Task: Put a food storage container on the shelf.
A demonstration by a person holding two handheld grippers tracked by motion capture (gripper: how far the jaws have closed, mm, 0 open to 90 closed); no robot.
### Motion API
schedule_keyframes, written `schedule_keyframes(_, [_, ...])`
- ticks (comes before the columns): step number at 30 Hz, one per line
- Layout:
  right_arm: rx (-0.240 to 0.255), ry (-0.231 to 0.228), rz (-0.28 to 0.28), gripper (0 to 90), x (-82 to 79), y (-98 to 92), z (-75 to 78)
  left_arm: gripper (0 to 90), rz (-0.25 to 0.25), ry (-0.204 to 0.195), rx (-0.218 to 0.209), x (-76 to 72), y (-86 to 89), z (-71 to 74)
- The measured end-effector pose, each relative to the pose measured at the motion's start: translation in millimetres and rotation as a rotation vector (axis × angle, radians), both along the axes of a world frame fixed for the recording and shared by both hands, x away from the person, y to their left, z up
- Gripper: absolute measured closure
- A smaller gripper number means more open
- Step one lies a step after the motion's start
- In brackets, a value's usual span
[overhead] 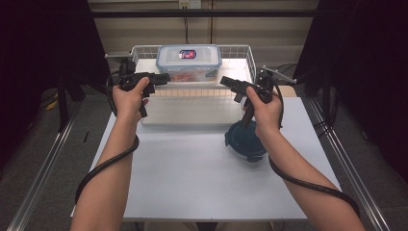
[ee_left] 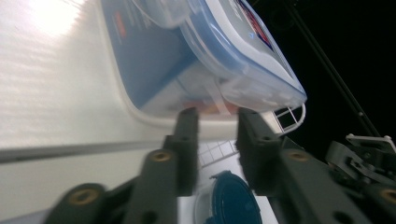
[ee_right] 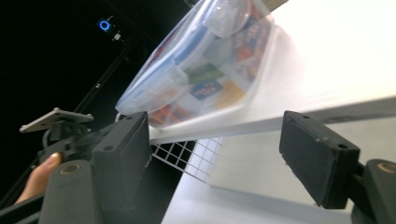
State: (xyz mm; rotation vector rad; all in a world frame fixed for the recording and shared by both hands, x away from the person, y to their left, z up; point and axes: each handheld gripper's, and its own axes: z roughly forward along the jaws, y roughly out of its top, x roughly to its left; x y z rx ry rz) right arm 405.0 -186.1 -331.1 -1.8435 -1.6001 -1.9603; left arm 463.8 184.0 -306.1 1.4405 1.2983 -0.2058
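Dark curtains ring a white table [overhead: 192, 178]. At its far end, a clear lidded box [overhead: 188, 61] sits on a raised shelf [overhead: 192, 113] inside a wire basket [overhead: 240, 50]. Both grippers flank it, likely to lift it together: left gripper [overhead: 162, 78] jaws part-spread at its edge, gripping nothing; right gripper [overhead: 226, 82] spread wide, empty. A blue lid [overhead: 243, 142] lies below.

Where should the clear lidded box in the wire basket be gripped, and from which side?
Probably at its two short ends, one hand-held gripper from each side. The clear box lies lengthwise across the raised shelf inside the wire basket, and its lid overhangs with latch flaps at the ends. The left hand-held gripper and right hand-held gripper already flank it, jaws open.
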Motion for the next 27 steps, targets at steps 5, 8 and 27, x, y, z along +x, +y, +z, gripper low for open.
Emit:
schedule_keyframes(5, [-0.013,-0.004,0.012,24.1,-9.8,-4.6,-4.7,55.2,-0.041,-0.031,0.021,-14.7,-4.7,0.5])
schedule_keyframes(8, [-0.018,-0.005,0.013,23.9,-13.3,-6.5,-4.3,52.0,-0.041,-0.034,0.03,-19.6,-6.4,-0.1])
schedule_keyframes(27, [-0.047,0.007,0.022,22.4,-30.5,-21.1,-27.7,27.4,-0.114,-0.029,-0.018,-40.9,-29.0,-34.5])
